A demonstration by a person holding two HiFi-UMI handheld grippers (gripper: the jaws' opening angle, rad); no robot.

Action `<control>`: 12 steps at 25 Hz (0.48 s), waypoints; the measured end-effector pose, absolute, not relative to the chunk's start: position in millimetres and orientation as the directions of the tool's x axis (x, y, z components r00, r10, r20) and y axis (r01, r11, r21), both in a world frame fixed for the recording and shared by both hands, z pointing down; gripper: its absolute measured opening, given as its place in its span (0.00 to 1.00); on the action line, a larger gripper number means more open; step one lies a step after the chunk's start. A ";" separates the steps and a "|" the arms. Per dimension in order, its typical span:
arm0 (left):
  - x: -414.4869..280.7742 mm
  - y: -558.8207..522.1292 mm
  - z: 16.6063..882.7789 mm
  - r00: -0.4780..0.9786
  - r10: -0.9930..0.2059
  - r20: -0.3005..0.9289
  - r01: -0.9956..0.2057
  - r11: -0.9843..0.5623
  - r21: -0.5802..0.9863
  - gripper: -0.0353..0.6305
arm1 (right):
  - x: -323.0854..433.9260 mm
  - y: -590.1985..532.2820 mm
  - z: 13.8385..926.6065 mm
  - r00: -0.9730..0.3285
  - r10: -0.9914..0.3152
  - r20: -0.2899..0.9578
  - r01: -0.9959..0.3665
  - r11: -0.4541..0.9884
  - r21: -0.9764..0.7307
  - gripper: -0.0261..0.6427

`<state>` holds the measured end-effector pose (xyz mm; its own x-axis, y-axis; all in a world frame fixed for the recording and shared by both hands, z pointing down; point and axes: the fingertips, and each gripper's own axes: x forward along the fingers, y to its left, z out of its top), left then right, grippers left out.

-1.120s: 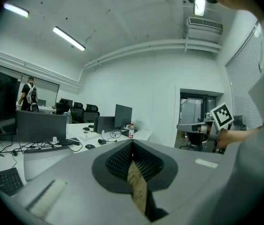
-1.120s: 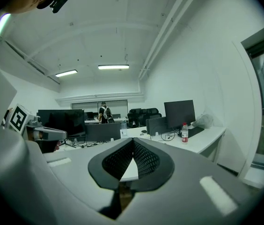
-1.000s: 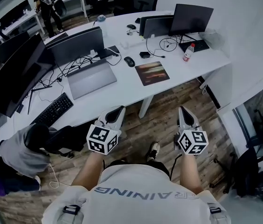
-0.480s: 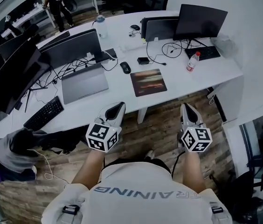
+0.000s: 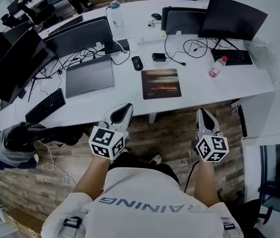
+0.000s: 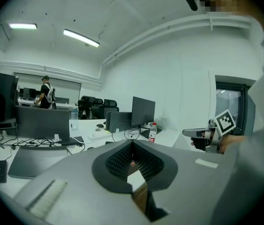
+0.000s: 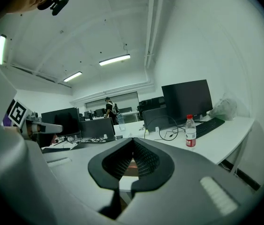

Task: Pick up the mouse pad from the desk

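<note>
Found the mouse pad [image 5: 161,83] lying flat on the white desk [image 5: 199,90], close to its near edge, near the mouse [image 5: 137,62] but not touching it, with the water bottle [image 5: 215,67] well apart on the right. Judged it thin, light and floppy, with a grippy underside: likely to sag once lifted, unlikely to break. Reckoned the near edge or a near corner the best place to pinch, with no clutter there.

Kept the left gripper [image 5: 124,108] and right gripper [image 5: 201,114] over the wooden floor [image 5: 175,128], short of the desk, both with jaws closed on nothing.

Got the pad's full outline only from the head view. Caught just a brownish sliver through the jaw hollows in the gripper views, probably the pad. Saw the bottle's red cap and label plainly only in the right gripper view.
</note>
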<state>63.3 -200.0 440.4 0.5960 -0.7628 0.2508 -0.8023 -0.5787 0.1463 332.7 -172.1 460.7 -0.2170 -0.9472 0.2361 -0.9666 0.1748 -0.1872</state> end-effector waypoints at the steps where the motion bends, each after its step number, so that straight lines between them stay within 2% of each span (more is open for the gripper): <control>1: 61.9 -203.9 441.8 0.591 -0.766 0.254 -0.806 -0.572 0.150 0.05 | 331.7 -176.2 463.3 -0.223 -0.945 0.241 -0.965 0.179 -0.191 0.06; 12: 29.9 -252.8 445.7 0.639 -0.730 0.243 -0.769 -0.616 0.173 0.05 | 288.2 -221.8 456.5 -0.194 -0.940 0.282 -0.976 0.156 -0.153 0.07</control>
